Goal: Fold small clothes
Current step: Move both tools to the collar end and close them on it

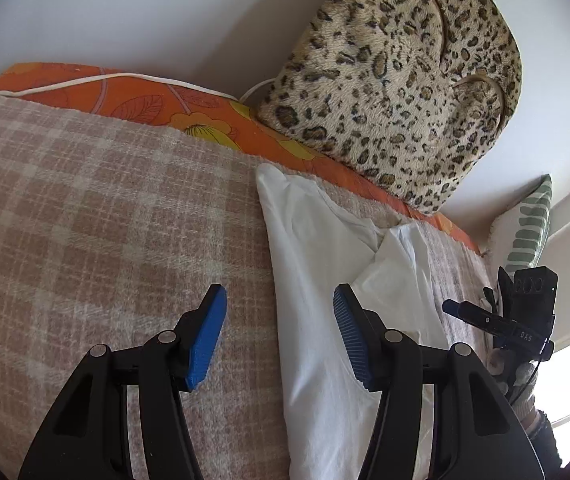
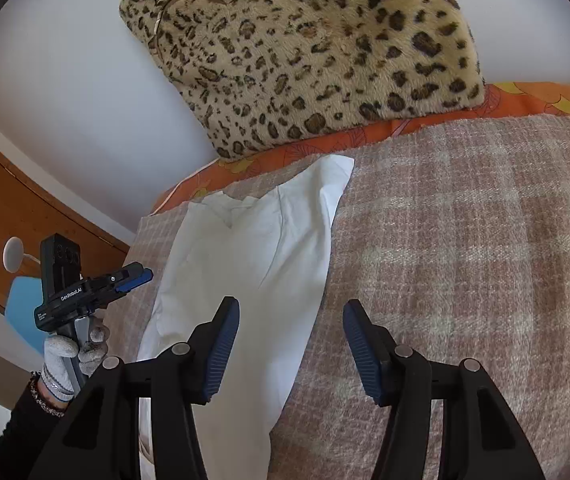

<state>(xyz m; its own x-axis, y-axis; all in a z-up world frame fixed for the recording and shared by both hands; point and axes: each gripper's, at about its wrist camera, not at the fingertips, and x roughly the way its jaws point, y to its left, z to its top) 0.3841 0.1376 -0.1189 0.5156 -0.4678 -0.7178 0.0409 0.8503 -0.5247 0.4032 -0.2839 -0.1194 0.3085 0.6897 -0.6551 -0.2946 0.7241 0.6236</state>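
A white garment (image 1: 317, 280) lies folded lengthwise in a long strip on the pink checked blanket (image 1: 105, 220). It also shows in the right wrist view (image 2: 253, 272). My left gripper (image 1: 279, 300) is open and empty, its right finger over the garment's edge. My right gripper (image 2: 291, 312) is open and empty, its left finger over the garment's right edge. Each gripper shows in the other's view: the right one (image 1: 451, 306) at the far right, the left one (image 2: 145, 276) at the far left, both held in gloved hands.
A leopard-print cushion (image 1: 397, 92) leans on the white wall at the back, on an orange floral sheet (image 1: 145, 104). A green striped pillow (image 1: 529, 224) stands at the right. A wooden door (image 2: 13, 208) and blue chair (image 2: 25, 304) lie beyond the bed's left side.
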